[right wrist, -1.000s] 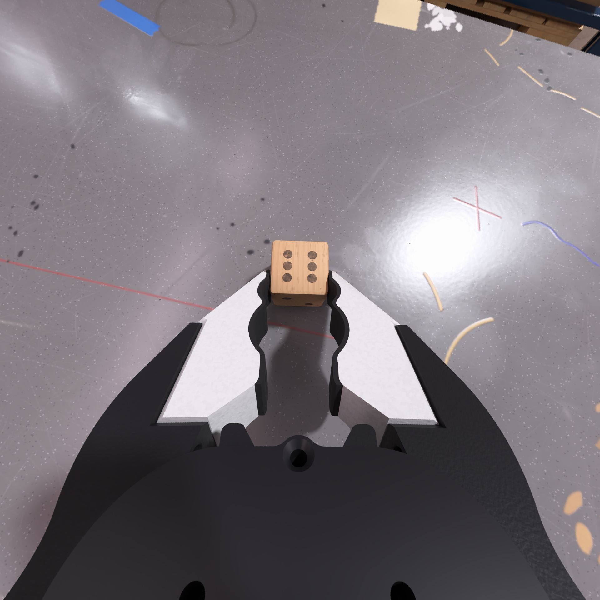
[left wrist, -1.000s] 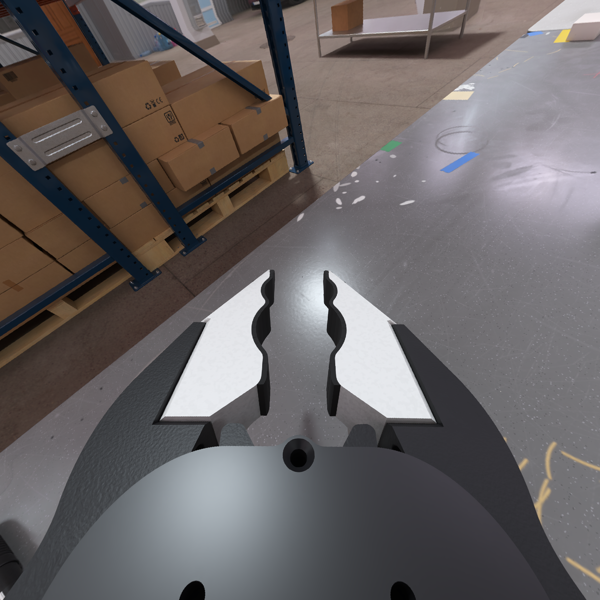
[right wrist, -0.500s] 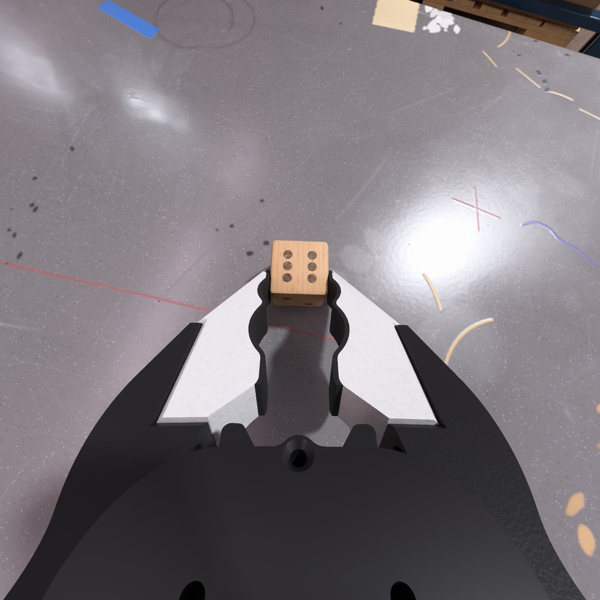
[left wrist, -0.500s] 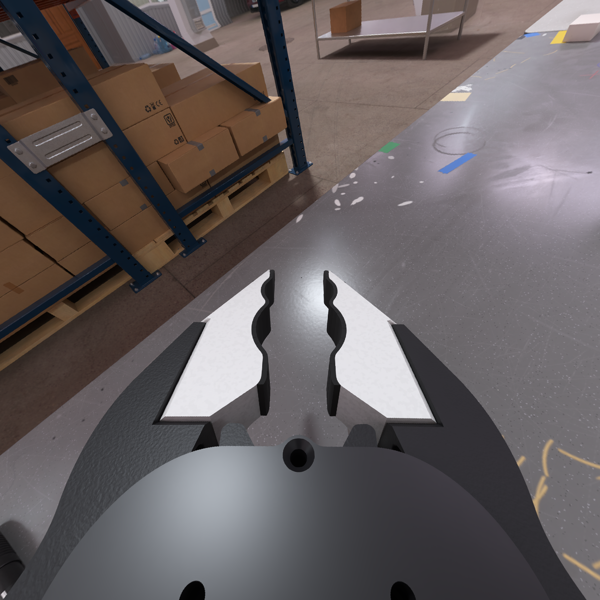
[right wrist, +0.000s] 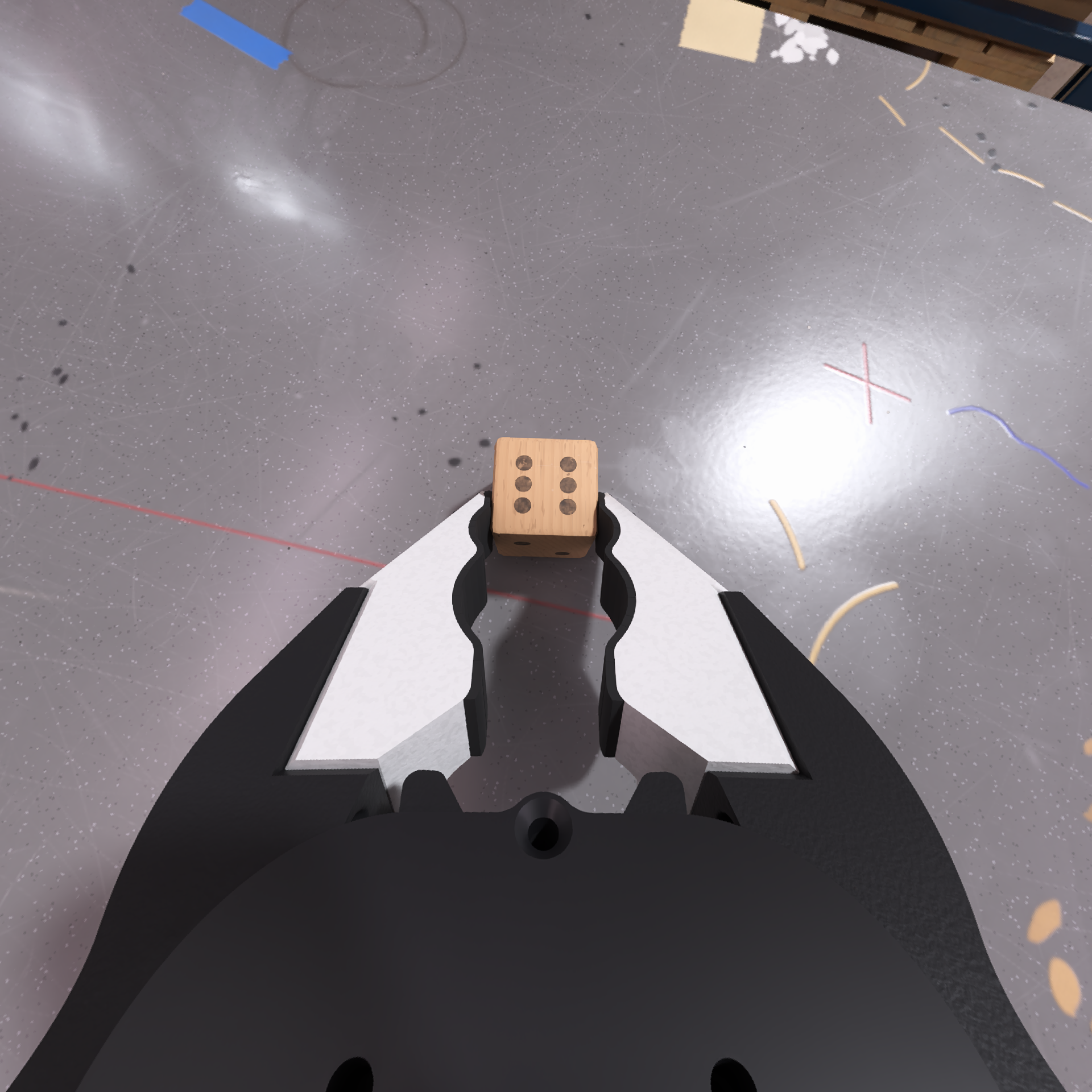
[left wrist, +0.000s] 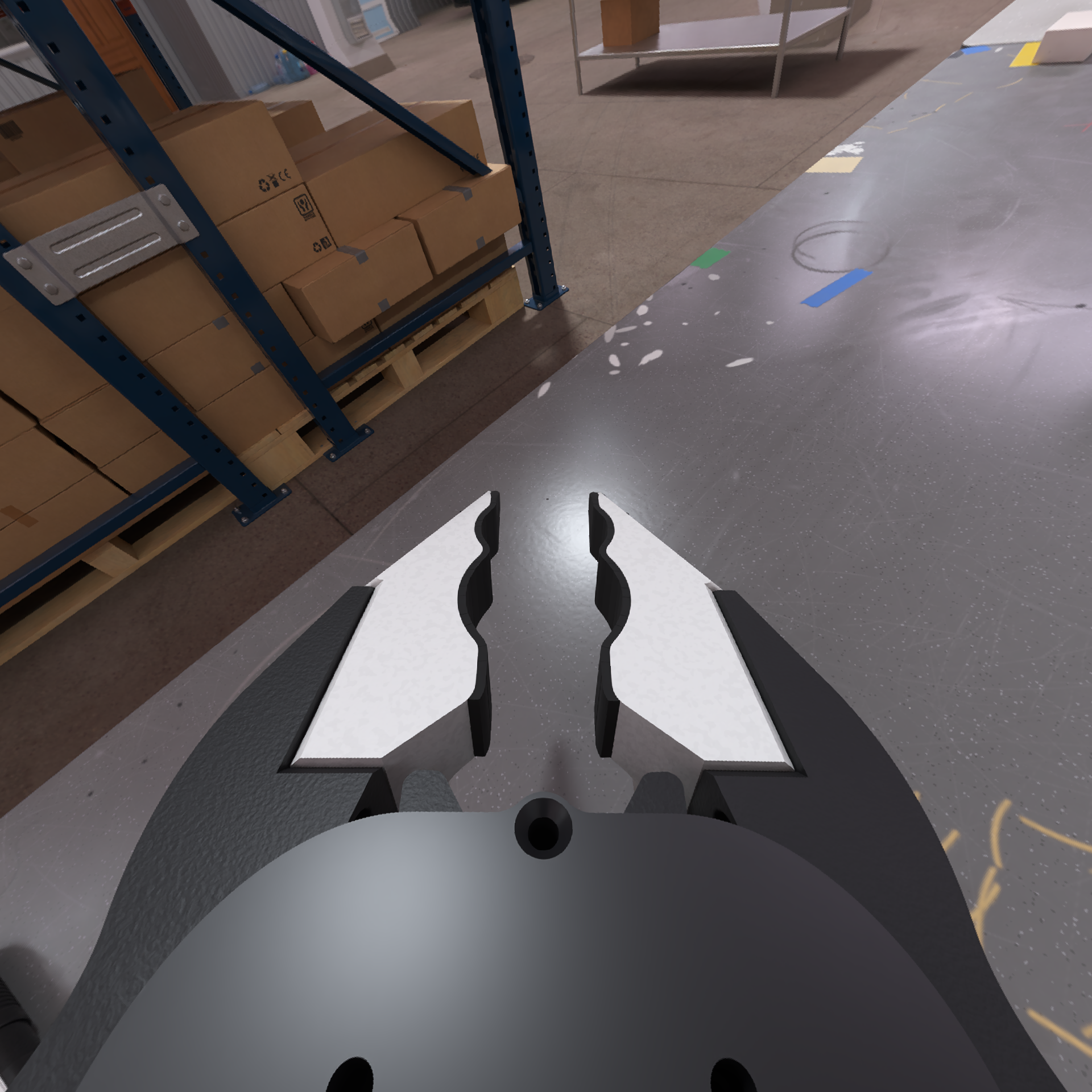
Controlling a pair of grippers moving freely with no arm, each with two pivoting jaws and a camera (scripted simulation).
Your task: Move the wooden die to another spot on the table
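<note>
Right now my right gripper (right wrist: pixel 543 511) pinches the wooden die (right wrist: pixel 545 493) at the very tips of my fingers (right wrist: pixel 413 597), its six-pip face turned up toward my camera. It sits over the grey table (right wrist: pixel 295 354); whether it rests on the surface or hangs just above it I cannot tell. I judge it light, stiff and hard, with smooth flat sides that could slip or twist, since only the tips bear on two opposite faces. A hold deeper between the pads would be safer. My left gripper (left wrist: pixel 543 502) is spread and holds nothing, over the table edge near the shelving rack (left wrist: pixel 177 295) of cardboard boxes (left wrist: pixel 354 278). Those boxes are closed, so their contents are hidden; no container stands on the table.
</note>
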